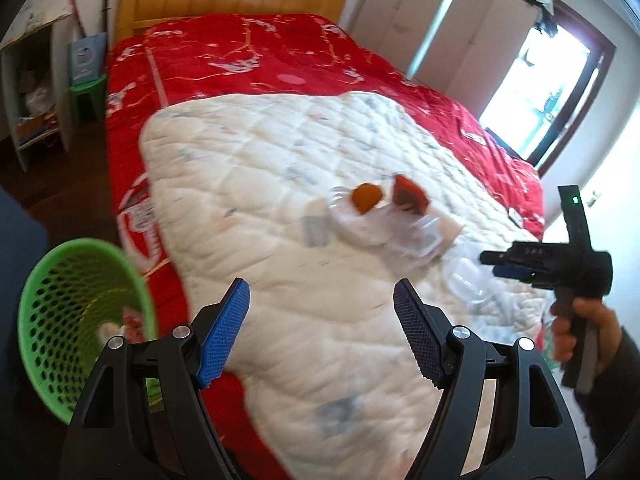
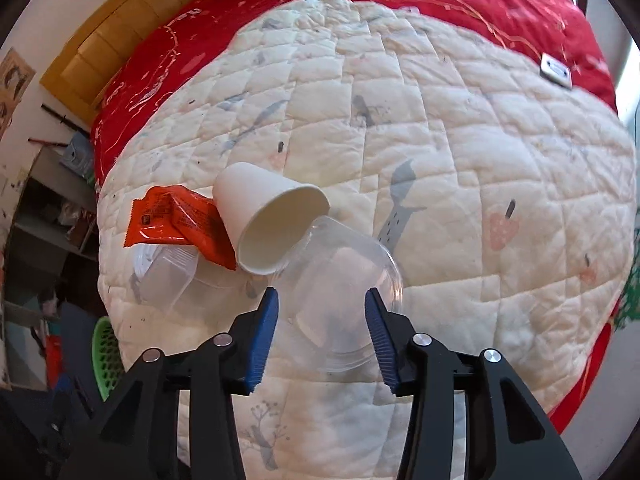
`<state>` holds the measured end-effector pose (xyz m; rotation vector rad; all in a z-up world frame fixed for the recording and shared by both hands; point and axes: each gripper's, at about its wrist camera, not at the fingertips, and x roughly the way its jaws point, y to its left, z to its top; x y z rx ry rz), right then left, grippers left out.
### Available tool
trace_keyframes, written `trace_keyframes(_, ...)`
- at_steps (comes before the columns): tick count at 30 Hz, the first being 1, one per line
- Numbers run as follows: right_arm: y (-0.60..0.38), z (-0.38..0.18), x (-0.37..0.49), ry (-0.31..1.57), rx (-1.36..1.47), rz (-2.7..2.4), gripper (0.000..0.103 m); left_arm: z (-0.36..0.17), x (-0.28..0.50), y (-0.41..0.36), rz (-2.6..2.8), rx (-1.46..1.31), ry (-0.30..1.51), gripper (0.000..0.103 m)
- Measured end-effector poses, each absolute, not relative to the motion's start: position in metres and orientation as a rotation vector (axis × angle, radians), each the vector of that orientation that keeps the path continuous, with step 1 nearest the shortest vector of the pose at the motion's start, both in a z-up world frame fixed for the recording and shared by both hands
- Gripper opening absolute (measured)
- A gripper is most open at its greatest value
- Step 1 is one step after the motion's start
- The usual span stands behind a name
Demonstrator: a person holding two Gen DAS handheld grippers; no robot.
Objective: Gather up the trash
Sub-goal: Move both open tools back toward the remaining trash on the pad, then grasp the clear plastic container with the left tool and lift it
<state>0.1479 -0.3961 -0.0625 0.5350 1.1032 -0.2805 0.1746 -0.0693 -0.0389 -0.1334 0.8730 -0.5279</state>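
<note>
We set the right gripper [image 2: 322,300] around the clear plastic cup [image 2: 340,280], which lies on its side on the white quilt [image 2: 460,160], touching the paper cup [image 2: 272,220]. The jaws flank the cup; contact cannot be confirmed. We squeeze gently, since thin plastic buckles. The left gripper [image 1: 322,300] stands apart, empty, near the green basket [image 1: 48,304].

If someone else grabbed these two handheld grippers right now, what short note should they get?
Left gripper: open, empty, over the quilt near the green basket.
Right gripper: jaws around the clear plastic cup; firm contact can't be confirmed.
On the quilt: white paper cup, orange packets, clear plastic container.
Done: some trash appears to lie in the basket.
Left: bin the clear cup, then the rest.
</note>
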Motion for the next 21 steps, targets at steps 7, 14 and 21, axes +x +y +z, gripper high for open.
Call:
trace_keyframes(7, -0.401, -0.049, 0.141, 1.077, 0.541, -0.234, 0.055, -0.035, 0.192, -0.13, -0.595, -0.121, 0.923, 0.074)
trace_keyframes(14, -0.409, -0.044, 0.131, 1.063, 0.539, -0.204, 0.059, -0.048, 0.215, -0.179, -0.583, -0.169, 1.018, 0.074)
trace_keyframes(21, -0.417, -0.044, 0.124, 1.051, 0.548, -0.188, 0.063, -0.056, 0.235, -0.221, -0.543, -0.121, 1.044, 0.074)
